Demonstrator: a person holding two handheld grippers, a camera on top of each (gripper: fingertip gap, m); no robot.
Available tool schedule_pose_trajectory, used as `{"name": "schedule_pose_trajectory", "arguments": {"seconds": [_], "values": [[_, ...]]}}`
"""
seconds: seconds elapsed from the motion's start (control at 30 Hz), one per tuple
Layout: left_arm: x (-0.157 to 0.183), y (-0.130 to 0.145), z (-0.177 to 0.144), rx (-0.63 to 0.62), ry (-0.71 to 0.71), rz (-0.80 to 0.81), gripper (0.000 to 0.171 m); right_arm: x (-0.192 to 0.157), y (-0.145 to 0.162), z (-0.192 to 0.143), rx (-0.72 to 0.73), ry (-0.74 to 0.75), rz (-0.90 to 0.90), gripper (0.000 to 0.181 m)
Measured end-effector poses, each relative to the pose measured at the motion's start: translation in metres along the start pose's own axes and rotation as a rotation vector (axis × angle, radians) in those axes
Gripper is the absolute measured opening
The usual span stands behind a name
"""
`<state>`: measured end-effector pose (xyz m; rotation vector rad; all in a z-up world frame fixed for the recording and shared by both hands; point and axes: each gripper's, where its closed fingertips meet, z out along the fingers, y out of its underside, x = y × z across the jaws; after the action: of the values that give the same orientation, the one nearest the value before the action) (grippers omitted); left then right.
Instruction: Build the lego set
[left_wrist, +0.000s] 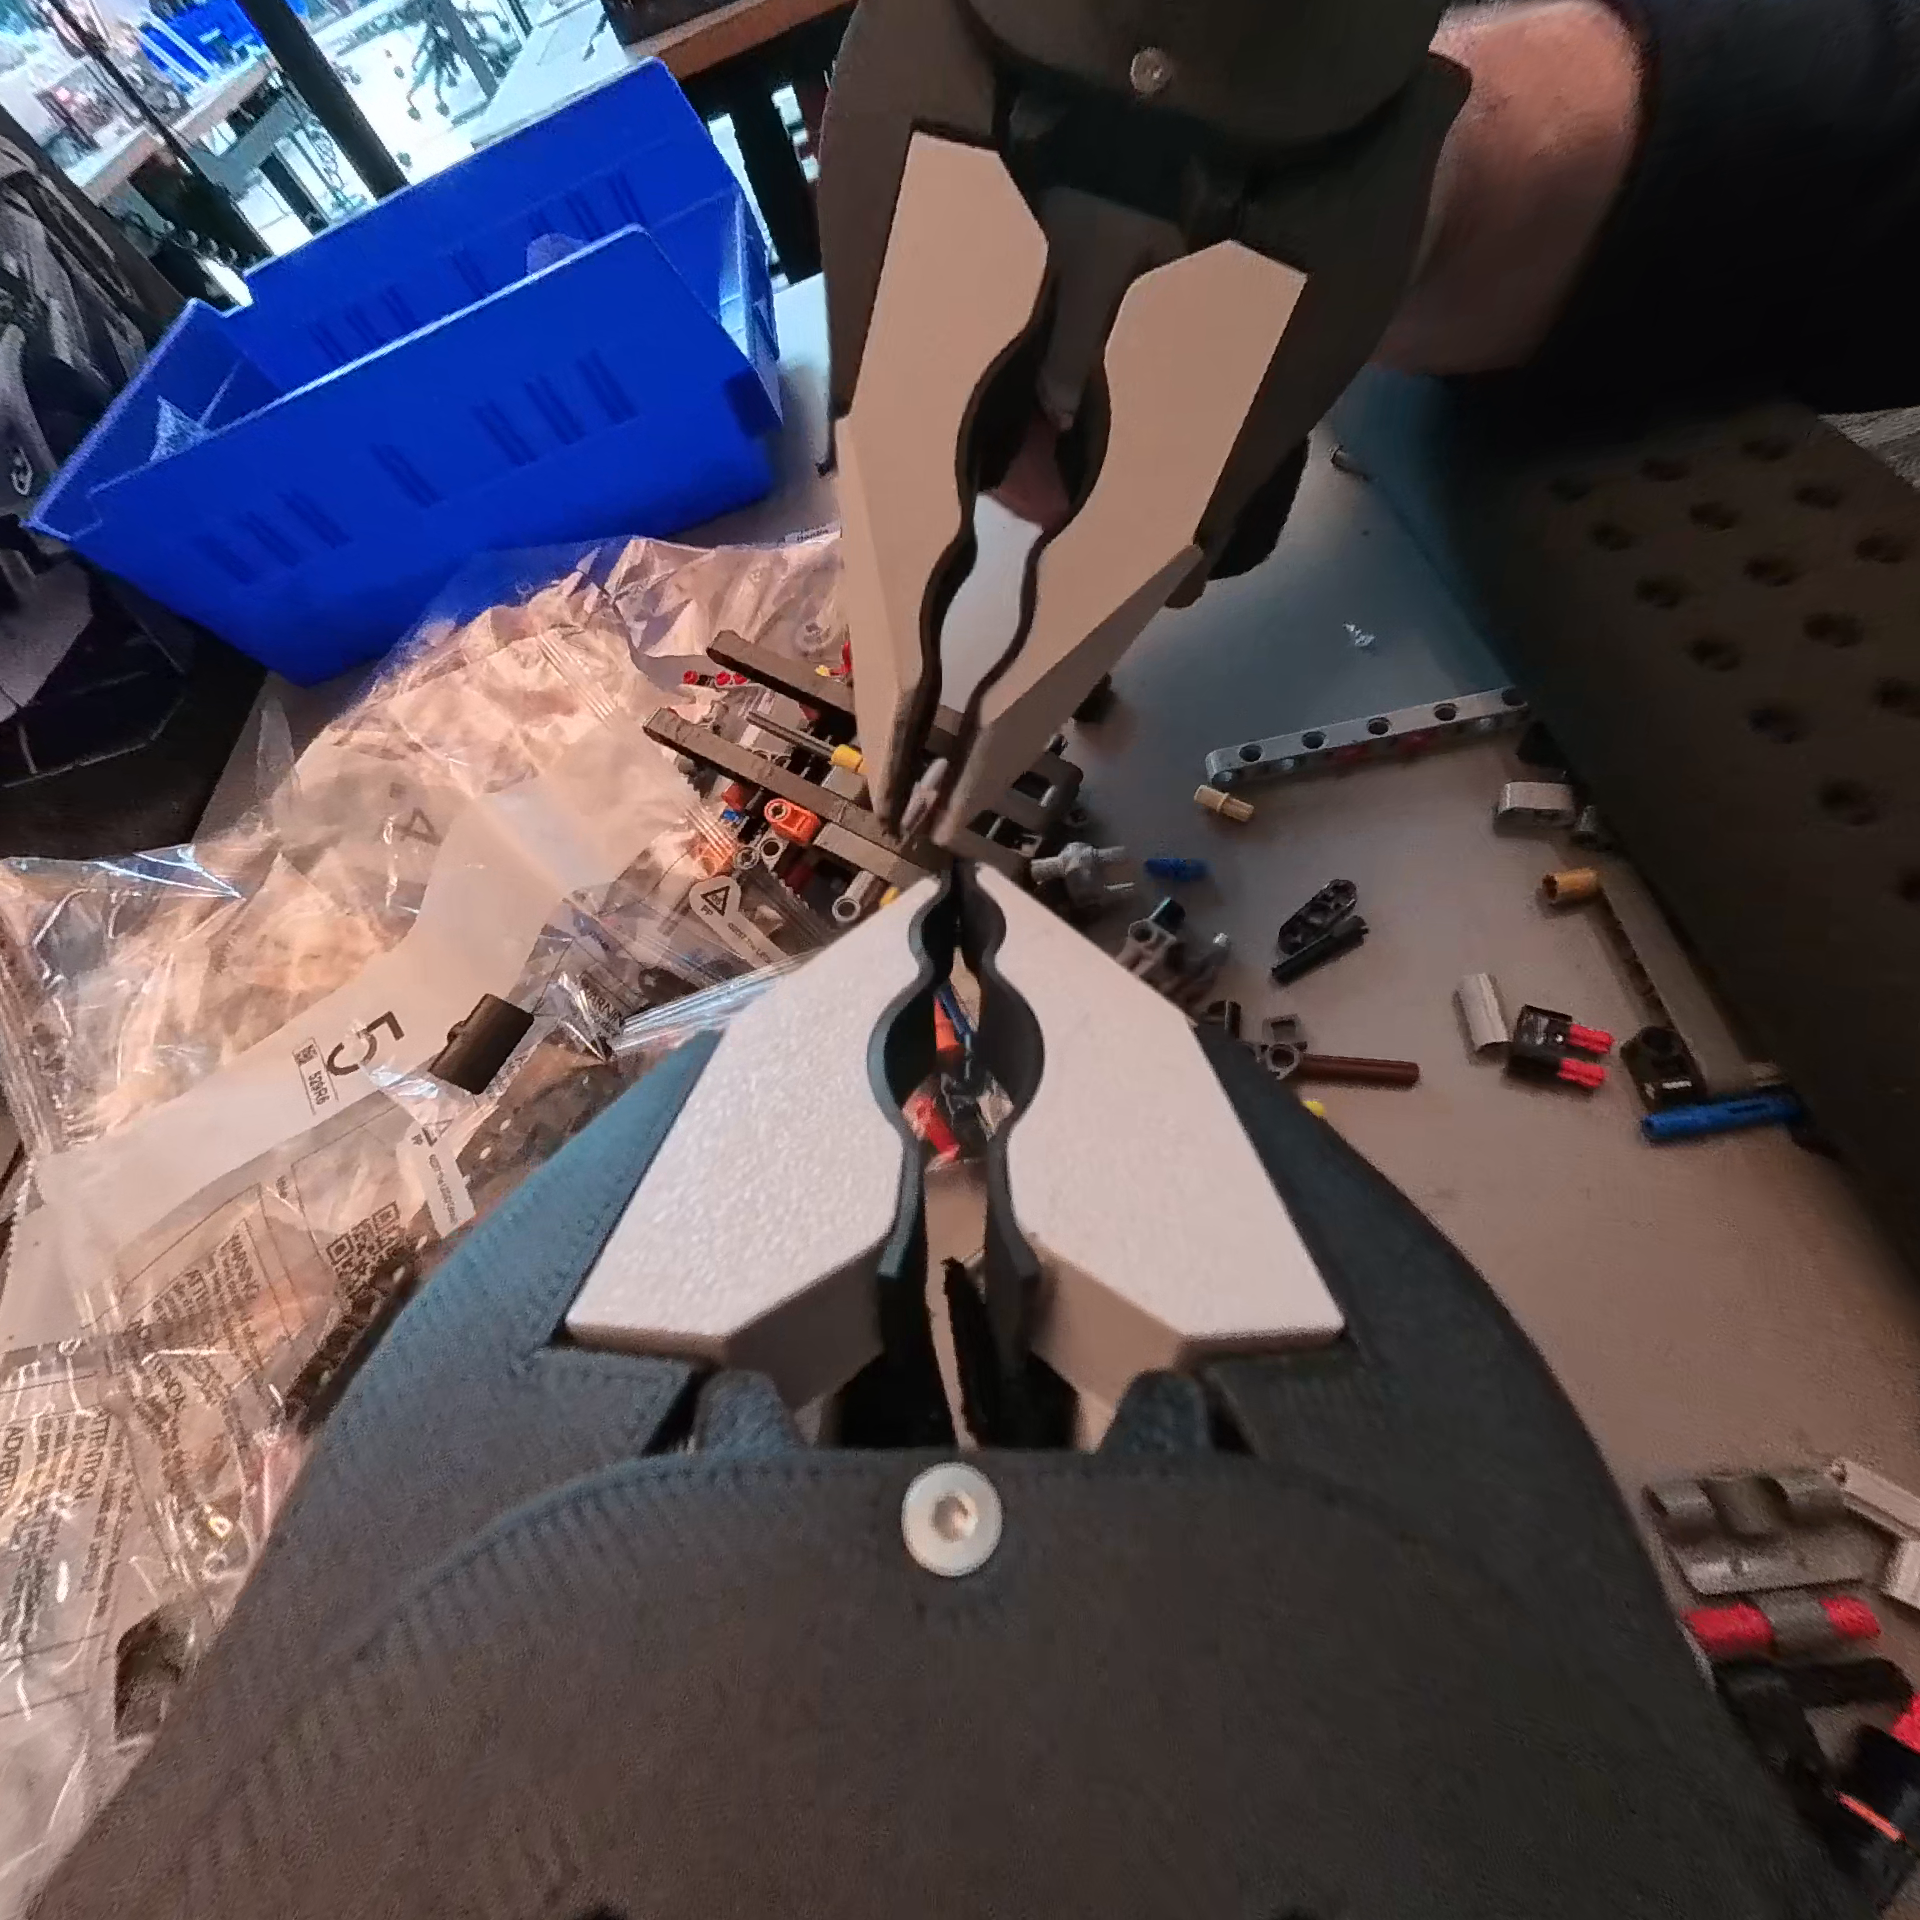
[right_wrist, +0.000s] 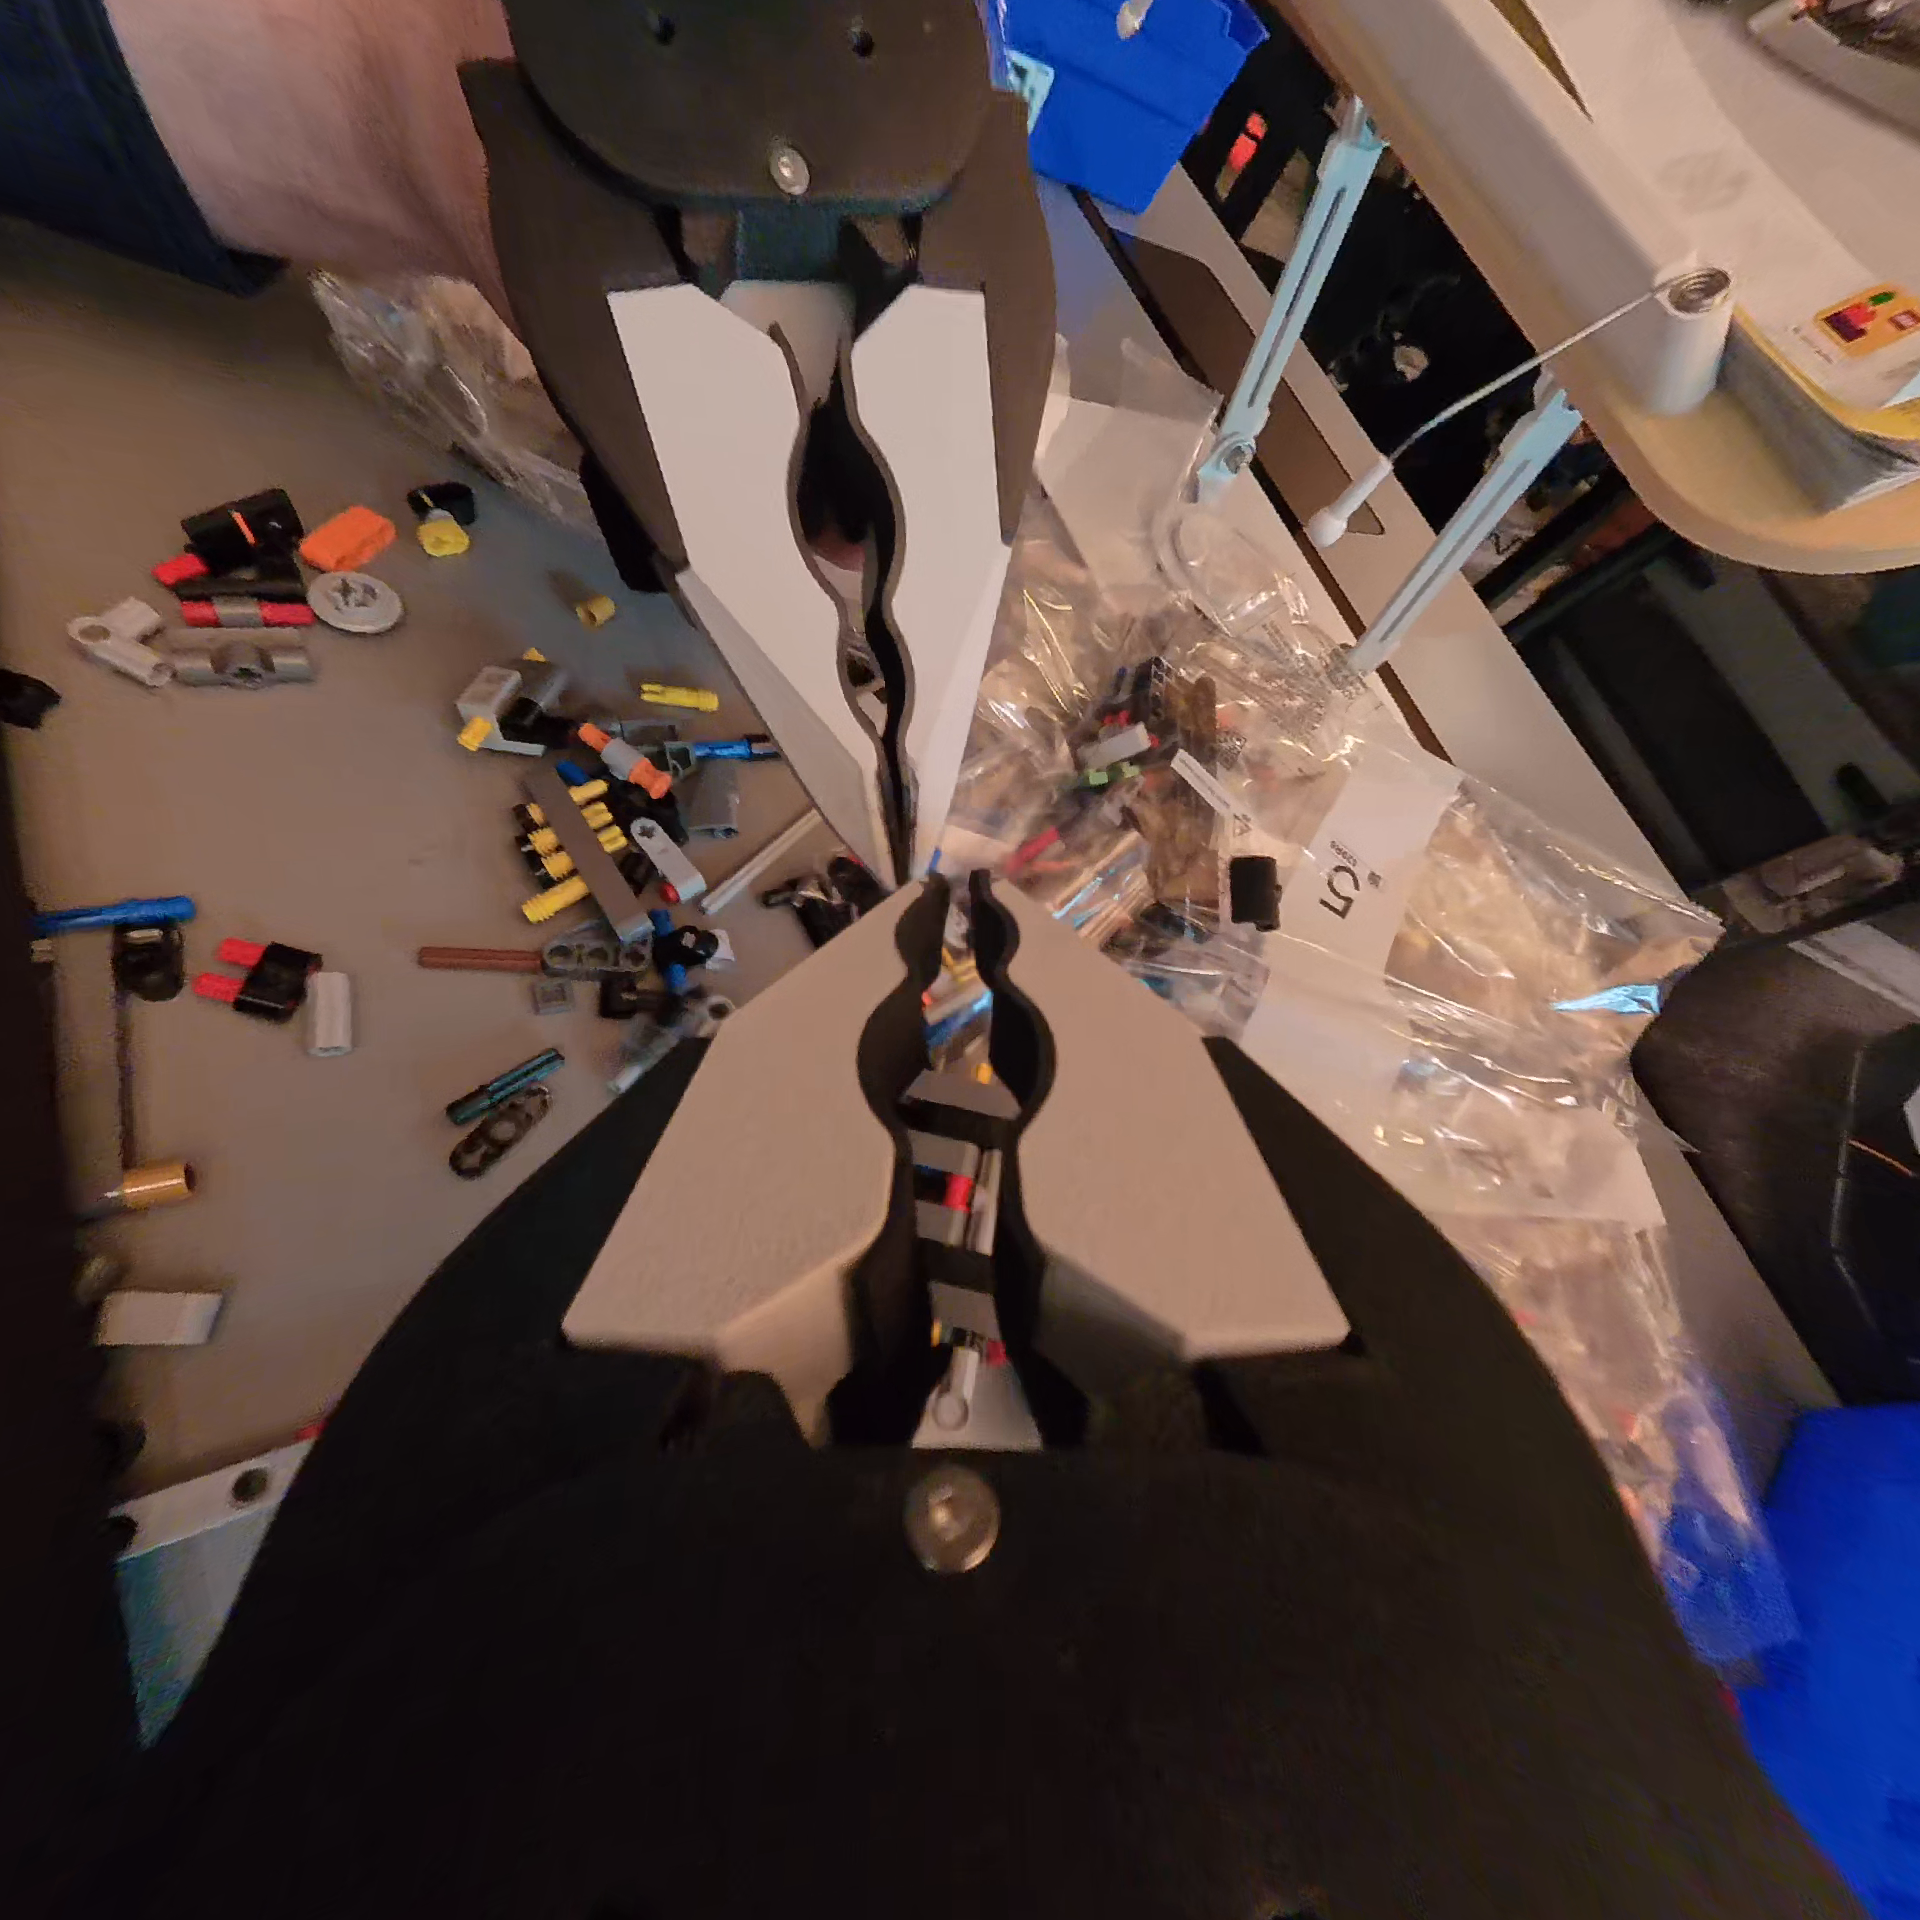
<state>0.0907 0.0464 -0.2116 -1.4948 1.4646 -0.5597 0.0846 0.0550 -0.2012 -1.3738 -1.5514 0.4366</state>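
1. The left gripper (left_wrist: 956, 878) has its two pale fingers pressed almost together at the tips; whether anything is pinched between them cannot be told.
2. The right gripper (left_wrist: 920, 821) points down at it from the opposite side, tip to tip, and nips a small grey piece (left_wrist: 928, 800) between its narrowed fingertips.
3. In the right wrist view, the right gripper (right_wrist: 954, 883) shows only a thin gap at its tips, and the left gripper (right_wrist: 902, 847) meets it from above.
4. Directly behind the meeting tips lies a partly built dark grey lego frame (left_wrist: 790, 743) with red, yellow and orange pins showing in it.
5. To the right of the left gripper, loose lego pieces (left_wrist: 1340, 925) are scattered on the grey table (left_wrist: 1455, 1299), among them a long grey beam with holes (left_wrist: 1371, 732) and a blue pin (left_wrist: 1725, 1114).
6. To its left, clear plastic bags of parts (left_wrist: 312, 935) are heaped together.
7. Farther off, beyond the bags, stand blue plastic bins (left_wrist: 436, 416).
8. A person's forearm (left_wrist: 1527, 187) in a dark sleeve reaches in behind the right gripper.
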Motion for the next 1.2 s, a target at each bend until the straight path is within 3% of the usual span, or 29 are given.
{"name": "schedule_pose_trajectory", "arguments": {"seconds": [0.2, 0.4, 0.57, 0.77, 1.2], "values": [[-0.002, 0.010, -0.004, -0.057, 0.002, -0.013, 0.000, 0.005, 0.008, -0.004, -0.022, -0.002, 0.031, 0.000], [0.033, 0.036, 0.011, -0.236, 0.150, 0.007, 0.025, -0.002, 0.021, 0.003, -0.093, -0.034, 0.015, 0.000], [0.043, 0.042, 0.013, -0.291, 0.185, 0.021, 0.038, -0.003, 0.025, 0.005, -0.109, -0.041, 0.019, 0.000], [0.046, 0.056, 0.010, -0.366, 0.208, 0.003, 0.030, -0.006, 0.022, 0.006, -0.098, -0.051, 0.008, 0.000], [0.039, 0.060, 0.012, -0.378, 0.173, 0.008, 0.007, -0.011, 0.024, 0.008, -0.108, -0.069, -0.009, 0.000]]}}
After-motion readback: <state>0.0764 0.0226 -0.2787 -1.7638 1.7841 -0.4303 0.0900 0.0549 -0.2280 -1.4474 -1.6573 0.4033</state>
